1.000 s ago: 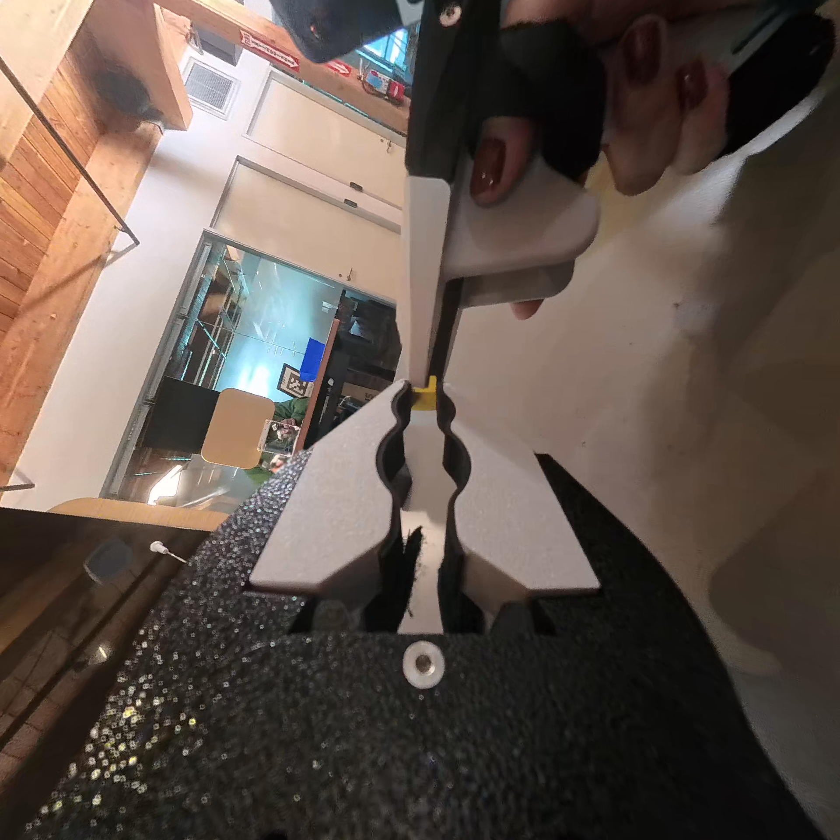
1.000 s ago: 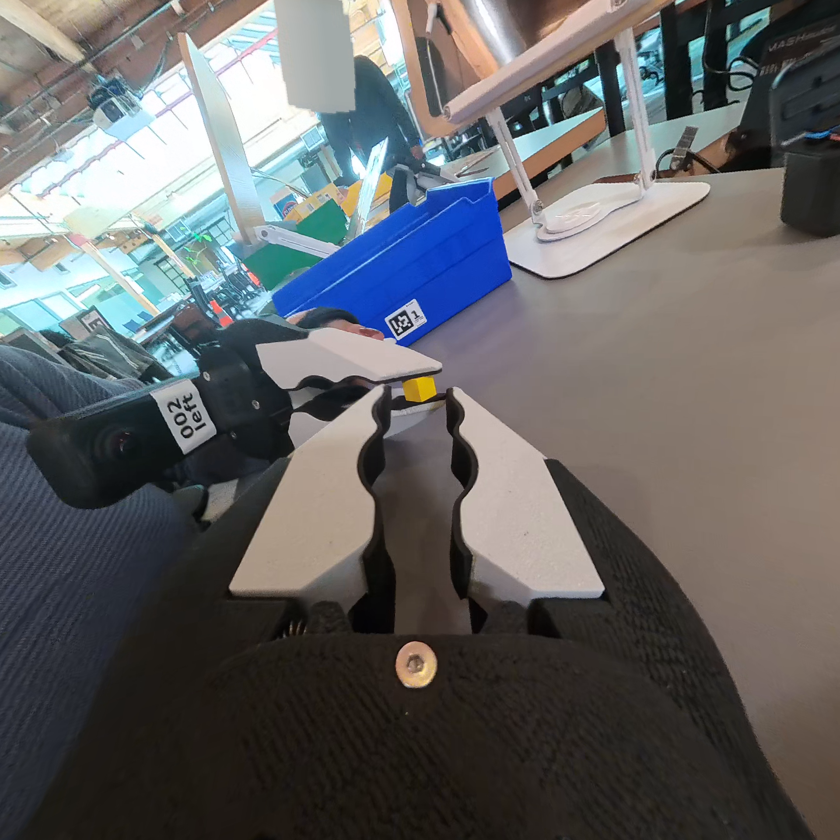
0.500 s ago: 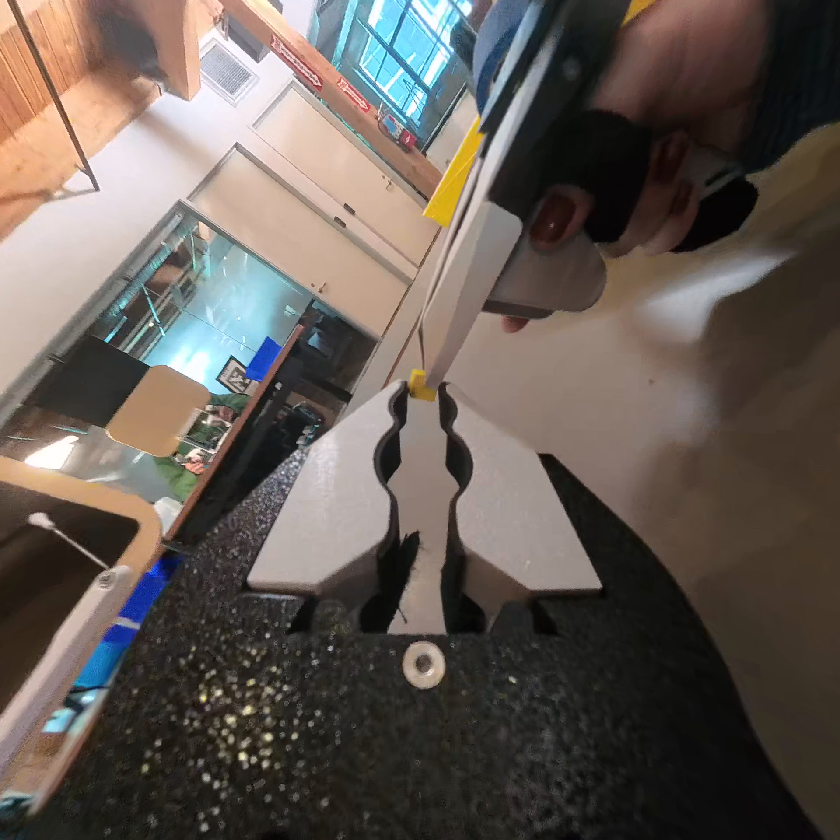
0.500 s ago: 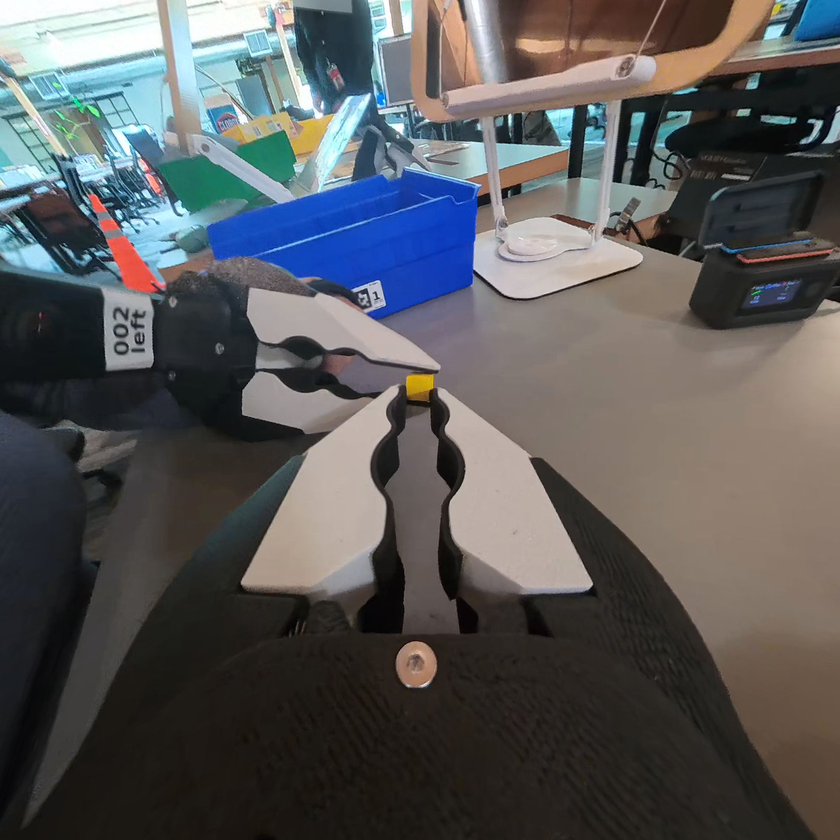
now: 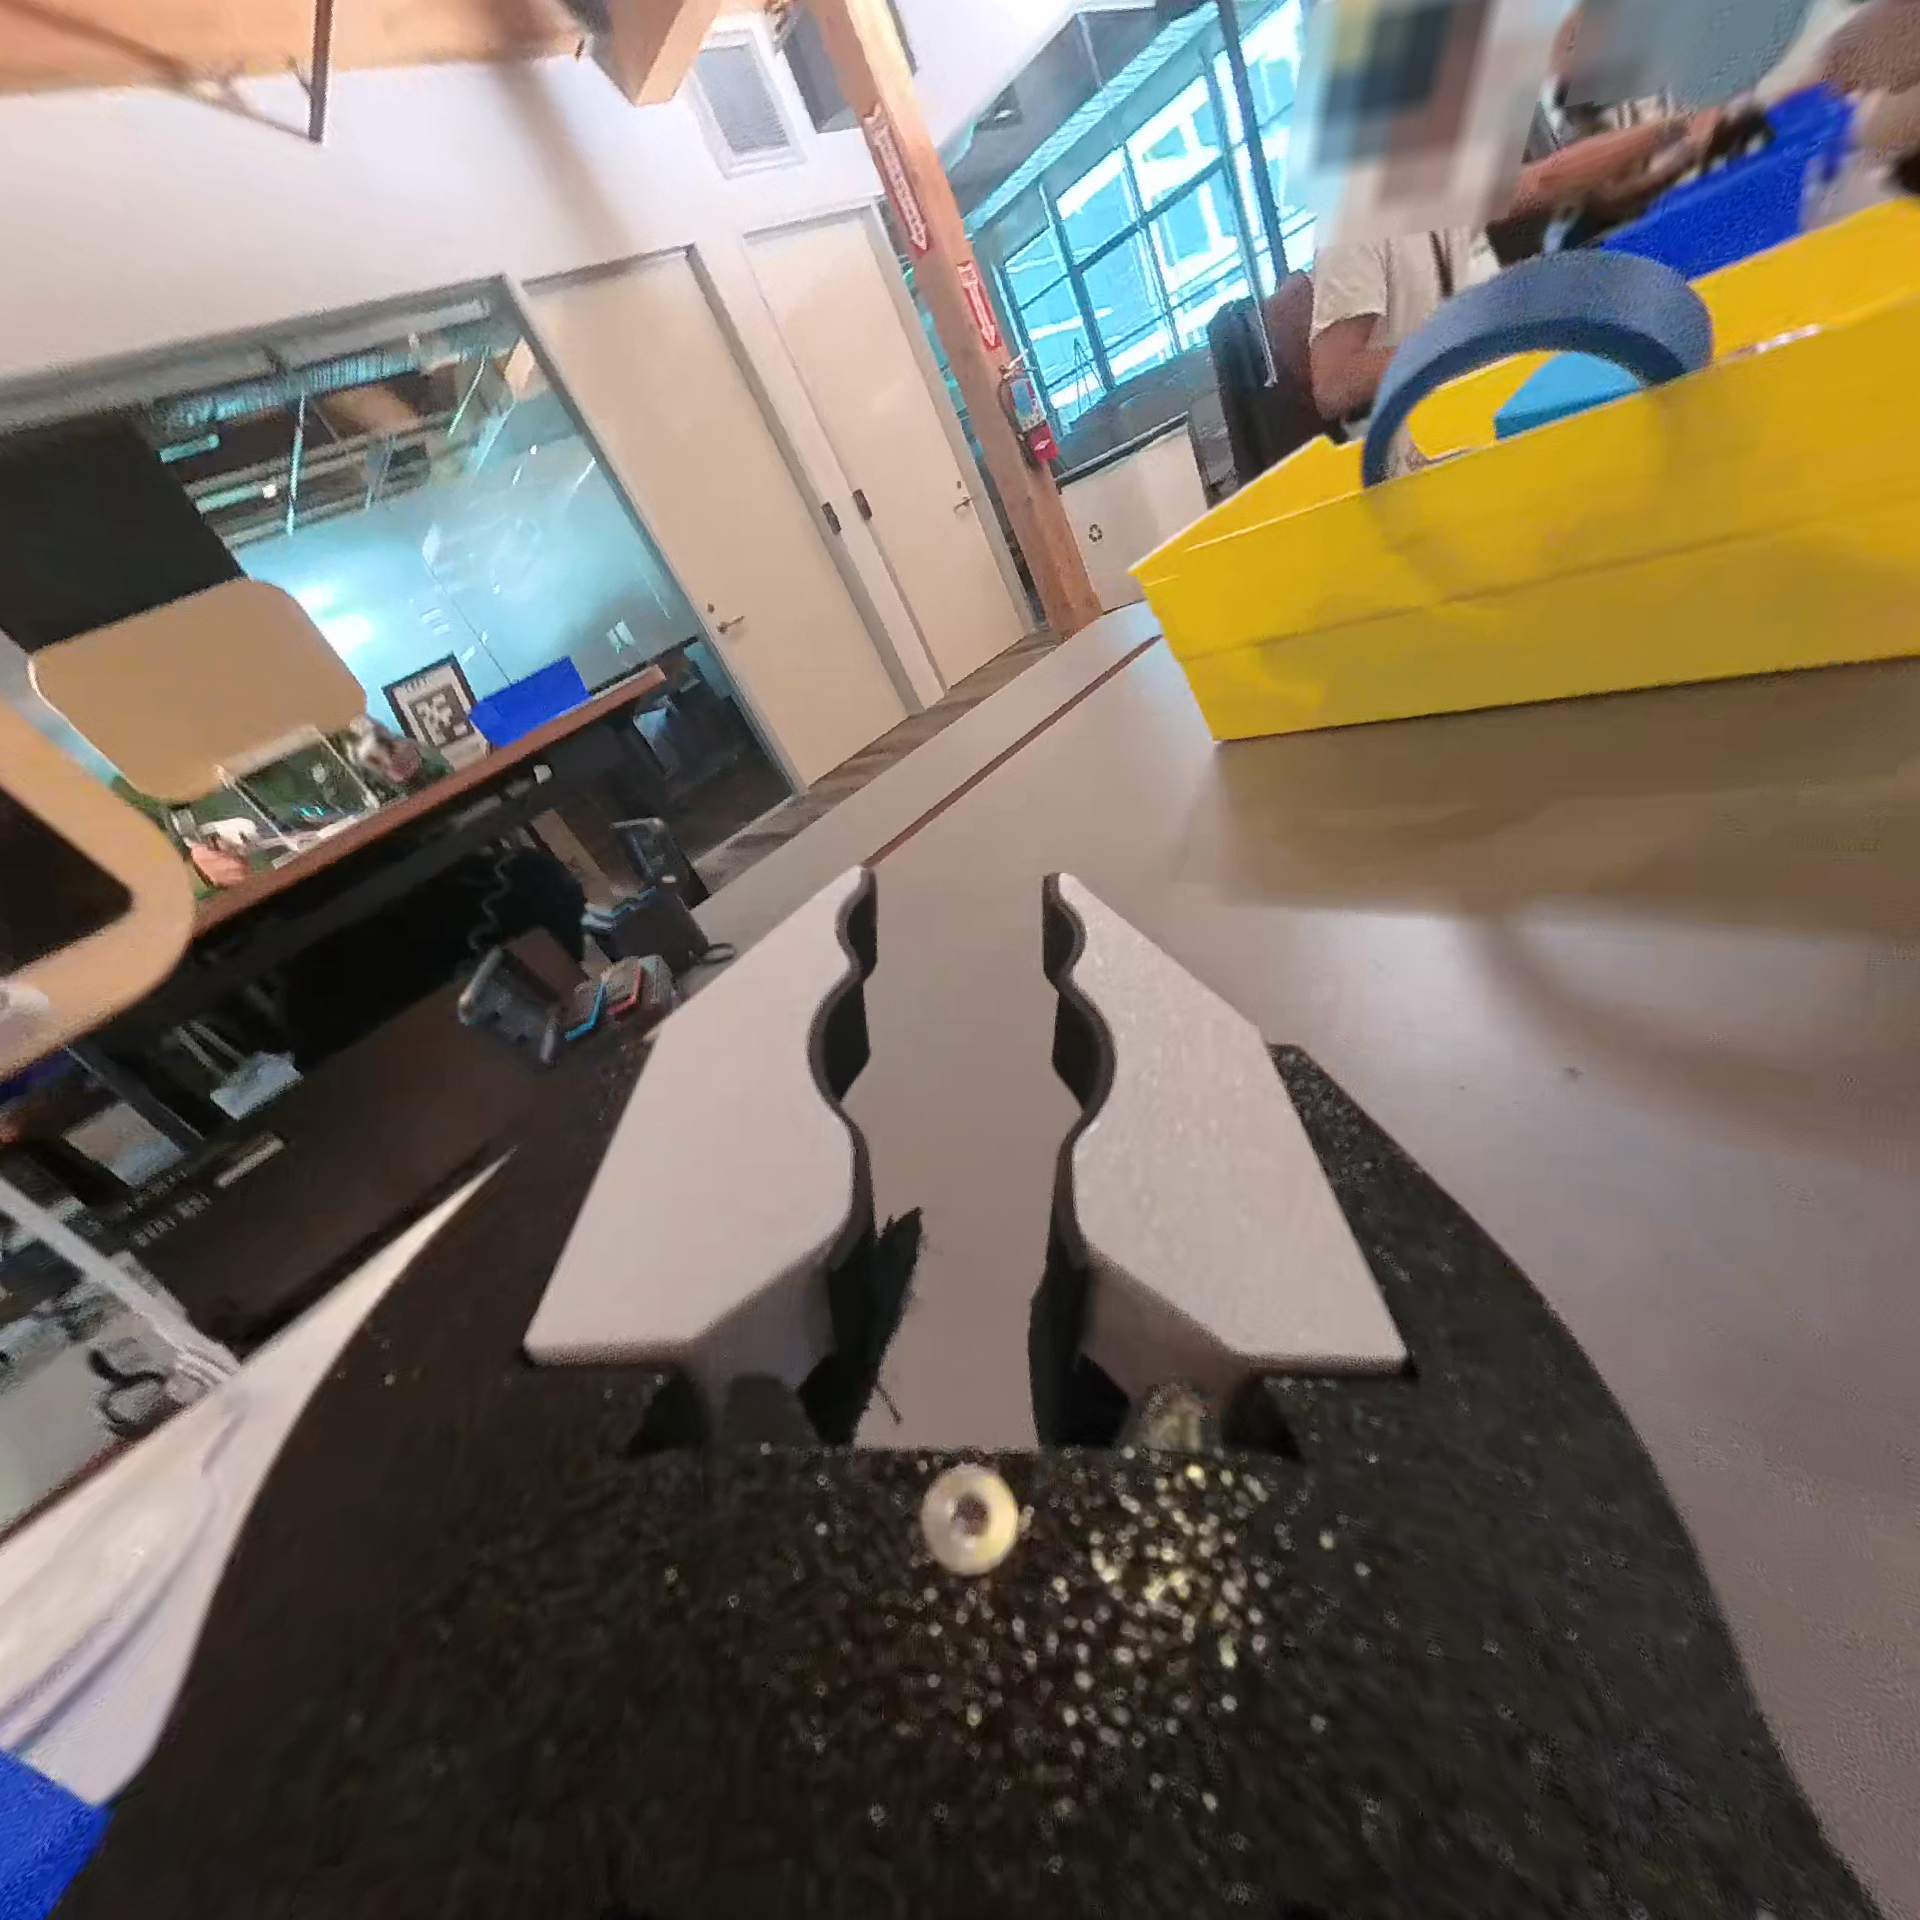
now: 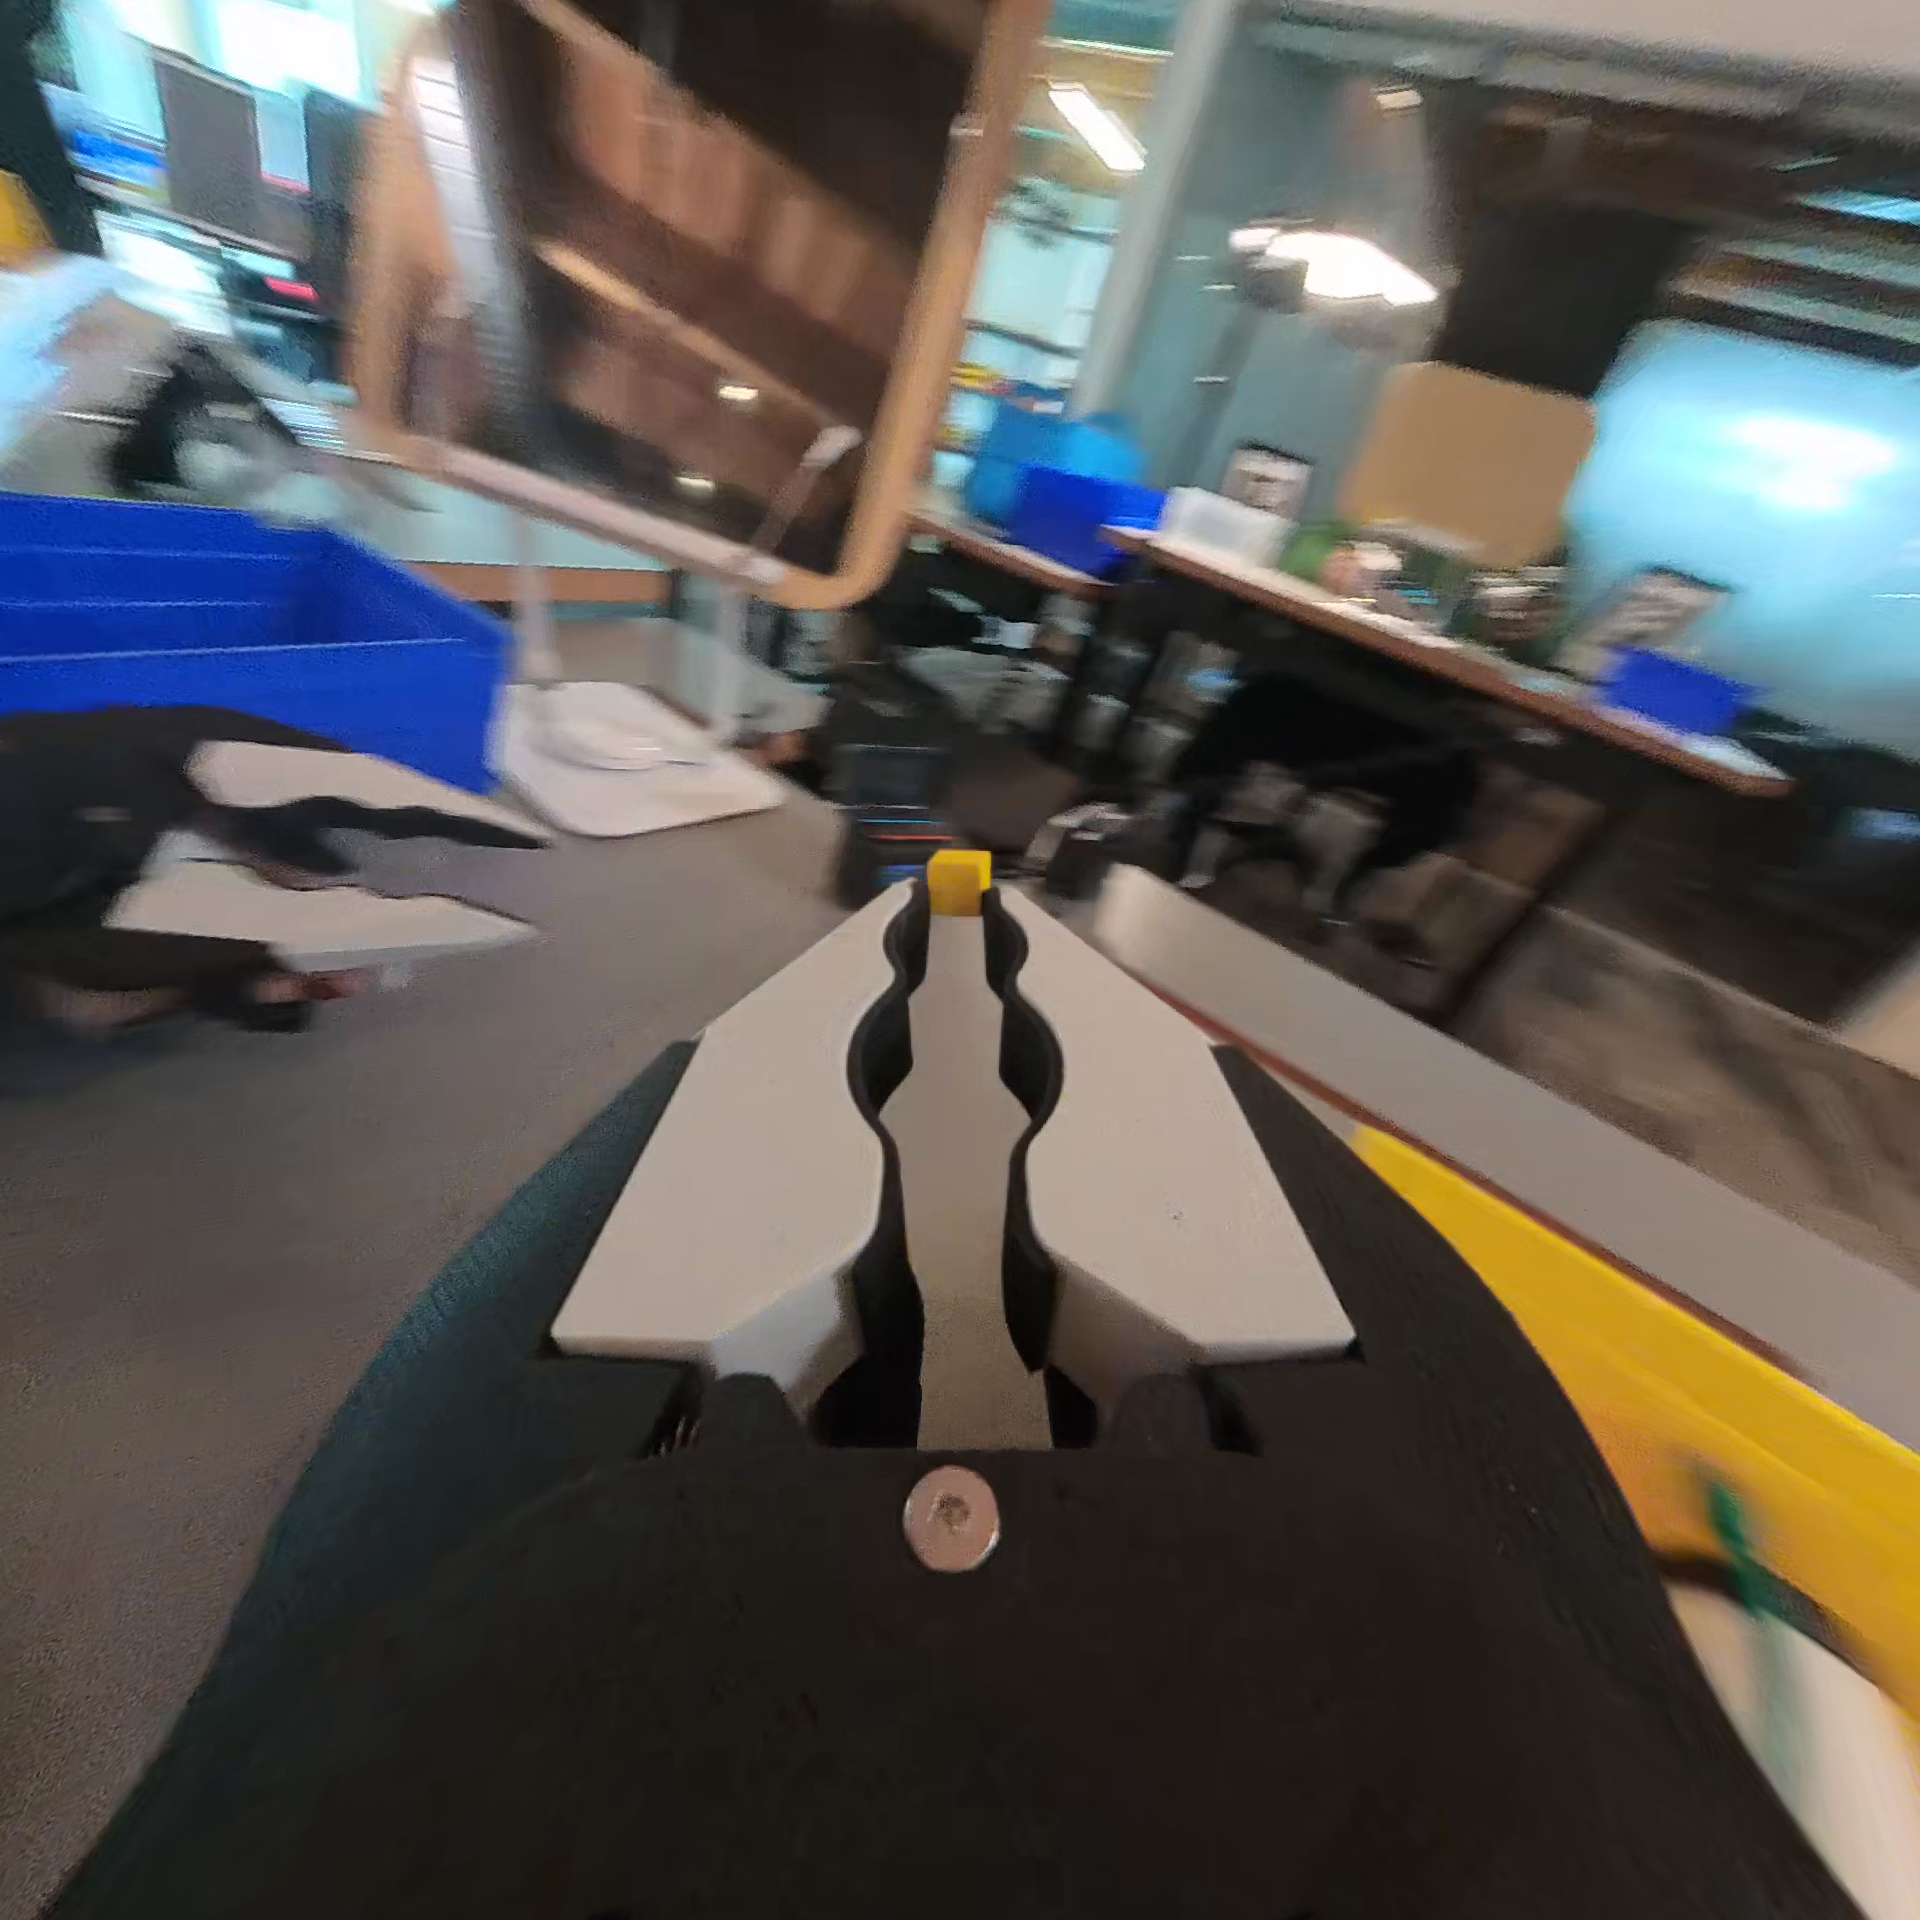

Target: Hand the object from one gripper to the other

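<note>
Half a second back both sets of tips met on the little yellow cube; now the left gripper has let go and drawn away, its jaws standing apart with only bare grey table showing between them. From the right wrist view the cube sits pinched at the very tips of the right gripper, jaws narrowed onto it, lifted clear of the tabletop. I take that to mean the handover itself is done: the object has changed owner and only the right one carries it.

Farther out in that same view, the left gripper shows low at the left, blurred, spread and well apart from the cube (both views are smeared by motion, so fine detail is doubtful). Behind it stands a blue bin, and a yellow tray's edge runs along the right. In the left wrist view that yellow tray lies farther along the table with a roll of blue tape in it.

The hold is only at the tips, so a jolt might shake the cube loose.
</note>
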Demonstrator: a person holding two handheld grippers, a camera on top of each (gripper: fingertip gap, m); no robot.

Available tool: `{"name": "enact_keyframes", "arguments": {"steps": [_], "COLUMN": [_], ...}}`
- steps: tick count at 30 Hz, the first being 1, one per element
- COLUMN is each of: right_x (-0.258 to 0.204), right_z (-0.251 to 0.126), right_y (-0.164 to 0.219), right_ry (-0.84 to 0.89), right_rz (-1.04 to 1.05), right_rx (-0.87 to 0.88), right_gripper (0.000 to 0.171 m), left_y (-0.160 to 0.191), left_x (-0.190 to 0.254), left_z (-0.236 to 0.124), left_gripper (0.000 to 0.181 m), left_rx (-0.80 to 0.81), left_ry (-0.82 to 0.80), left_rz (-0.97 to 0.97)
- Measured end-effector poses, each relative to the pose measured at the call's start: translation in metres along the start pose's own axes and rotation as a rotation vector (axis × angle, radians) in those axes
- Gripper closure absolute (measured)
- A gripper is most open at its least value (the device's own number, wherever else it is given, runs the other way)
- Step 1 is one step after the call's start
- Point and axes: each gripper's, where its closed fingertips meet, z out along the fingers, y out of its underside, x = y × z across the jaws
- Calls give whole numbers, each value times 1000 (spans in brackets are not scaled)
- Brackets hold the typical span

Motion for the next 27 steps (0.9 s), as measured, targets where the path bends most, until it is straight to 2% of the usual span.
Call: {"name": "enact_keyframes", "arguments": {"steps": [5,9,12,16,22,25,27], "right_x": [81,111,127,136,140,128,107], "right_z": [-67,-102,-116,-126,-130,-115,-90], "right_y": [19,47,55,66,65,48,27], "right_ry": [365,502,580,623,671,629,569], "right_rz": [-81,-50,-26,-8,-36,-67,-127], "right_rx": [-246,-388,-412,-451,-467,-383,-256], "right_gripper": [163,162,161,152,149,147,146], "left_y": [5,7,7,8,9,9,10], "left_x": [-9,-9,-7,-3,-1,0,-1], "left_z": [1,2,2,3,3,4,4], "left_gripper": [152,154,154,156,158,159,160], "left_rx": [-6,-15,-17,-23,-29,-33,-33], "left_ry": [-6,4,10,23,39,43,40], "left_rz": [-112,-134,-123,-107,-108,-109,-107]}}
